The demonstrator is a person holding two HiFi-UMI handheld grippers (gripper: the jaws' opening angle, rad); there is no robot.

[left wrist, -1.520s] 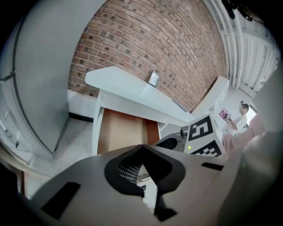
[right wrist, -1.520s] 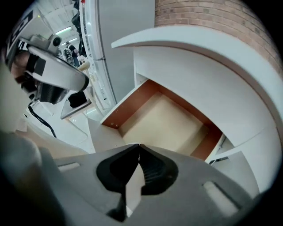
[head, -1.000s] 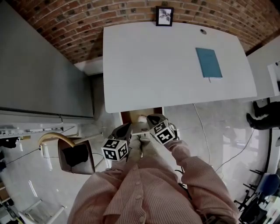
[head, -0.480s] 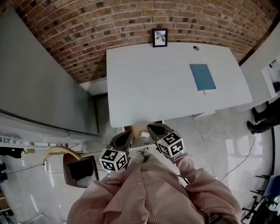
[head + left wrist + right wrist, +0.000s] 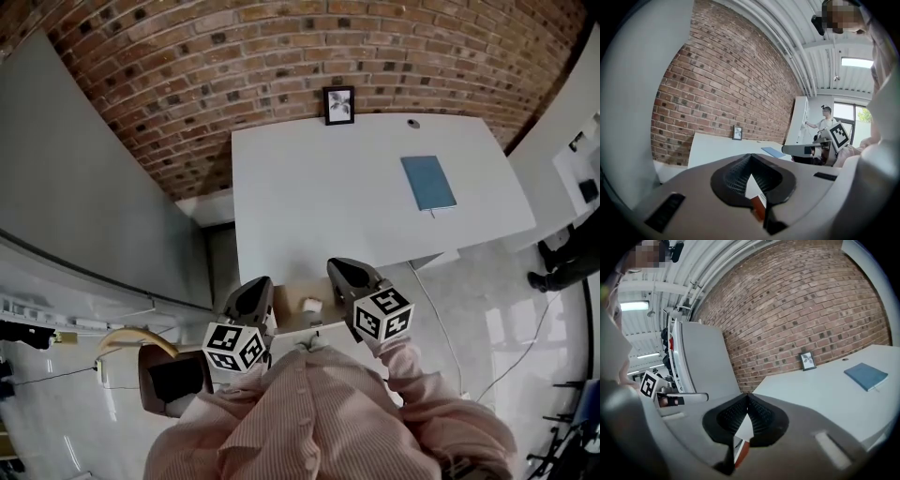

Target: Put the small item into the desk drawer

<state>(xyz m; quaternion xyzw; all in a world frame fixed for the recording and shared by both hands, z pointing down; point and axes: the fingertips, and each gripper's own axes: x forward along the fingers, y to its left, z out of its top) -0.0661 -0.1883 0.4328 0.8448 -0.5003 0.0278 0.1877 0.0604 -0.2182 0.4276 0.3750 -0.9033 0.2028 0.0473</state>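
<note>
A small white item (image 5: 310,305) lies in the open wooden drawer (image 5: 289,317) under the front edge of the white desk (image 5: 356,197). My left gripper (image 5: 257,286) hangs just left of the drawer, jaws shut with nothing between them; its pads (image 5: 740,171) meet at the tip. To the drawer's right is my right gripper (image 5: 339,269), also shut and empty, pads (image 5: 759,413) pressed together. Neither gripper touches the item. From each gripper view the other gripper shows: the right gripper (image 5: 806,149) and the left gripper (image 5: 684,398).
A framed picture (image 5: 338,104) leans on the brick wall (image 5: 187,66) at the desk's back edge. A blue notebook (image 5: 427,182) lies at the desk's right. A grey partition (image 5: 84,187) stands left, a brown chair (image 5: 173,375) below it. A cable (image 5: 431,309) trails on the floor.
Both grippers have drawn apart to either side of the drawer. The head view has tilted up, showing more wall. The white item stays in the drawer.
</note>
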